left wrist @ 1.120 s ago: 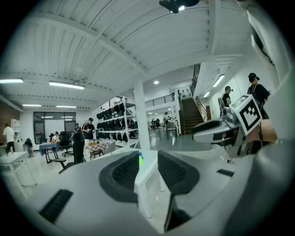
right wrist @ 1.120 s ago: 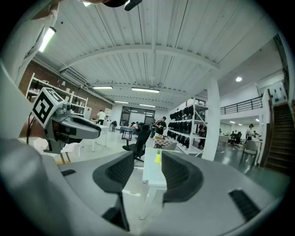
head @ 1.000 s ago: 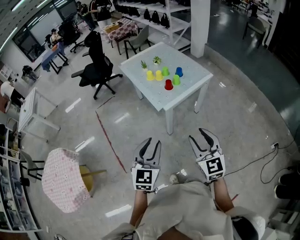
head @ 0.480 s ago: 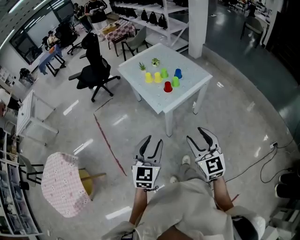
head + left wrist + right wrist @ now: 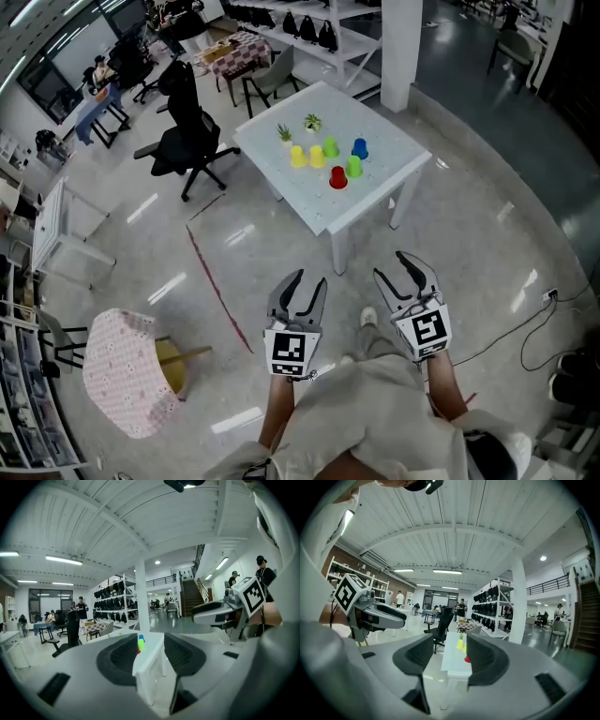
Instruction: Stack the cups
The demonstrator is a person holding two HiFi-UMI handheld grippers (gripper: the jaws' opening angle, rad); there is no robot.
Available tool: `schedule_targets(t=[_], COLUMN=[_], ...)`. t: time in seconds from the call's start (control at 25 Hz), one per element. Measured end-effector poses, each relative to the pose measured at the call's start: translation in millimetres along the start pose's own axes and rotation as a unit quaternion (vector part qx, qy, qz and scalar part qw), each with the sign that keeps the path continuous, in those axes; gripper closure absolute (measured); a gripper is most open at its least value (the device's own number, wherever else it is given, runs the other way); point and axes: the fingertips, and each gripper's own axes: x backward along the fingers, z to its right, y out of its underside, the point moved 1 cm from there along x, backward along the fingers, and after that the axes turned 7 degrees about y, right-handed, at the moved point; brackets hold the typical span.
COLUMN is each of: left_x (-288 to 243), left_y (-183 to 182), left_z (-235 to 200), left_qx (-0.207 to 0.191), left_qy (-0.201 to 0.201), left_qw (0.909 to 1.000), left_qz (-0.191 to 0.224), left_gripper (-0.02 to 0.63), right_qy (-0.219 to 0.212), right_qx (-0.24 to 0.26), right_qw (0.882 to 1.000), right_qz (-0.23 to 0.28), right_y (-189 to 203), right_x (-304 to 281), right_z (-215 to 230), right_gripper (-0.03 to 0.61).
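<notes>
A chair (image 5: 190, 141) stands left of the table (image 5: 384, 183); bare floor (image 5: 281, 248) separates table from grippers. Small plain cups (image 5: 317, 157) cluster mid-table: two yellow, two green, one blue, one red (six total), beside two plants (image 5: 312, 122). Left gripper (image 5: 309, 279) and right gripper (image 5: 393, 266): jaws apart, empty, having just been opening.

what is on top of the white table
On the white table: two yellow cups, two green cups, a blue cup, a red cup, two small plants. Anything inside the cups is hidden.
</notes>
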Motion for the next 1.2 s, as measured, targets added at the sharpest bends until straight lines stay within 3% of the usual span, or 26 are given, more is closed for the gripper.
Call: schedule_targets(t=[1.2], left_x=[-190], left_y=[-46], left_z=[-49], left_qx=[-0.009], left_qy=[-0.051], left_qw=[0.9982], left_qz=[-0.029], left_gripper=[0.451], right_qy=[-0.053], right_qx=[-0.021], right_qw=[0.998], right_qz=[-0.004], right_y=[11], right_x=[-146], right_z=[151], right_gripper=[0.364])
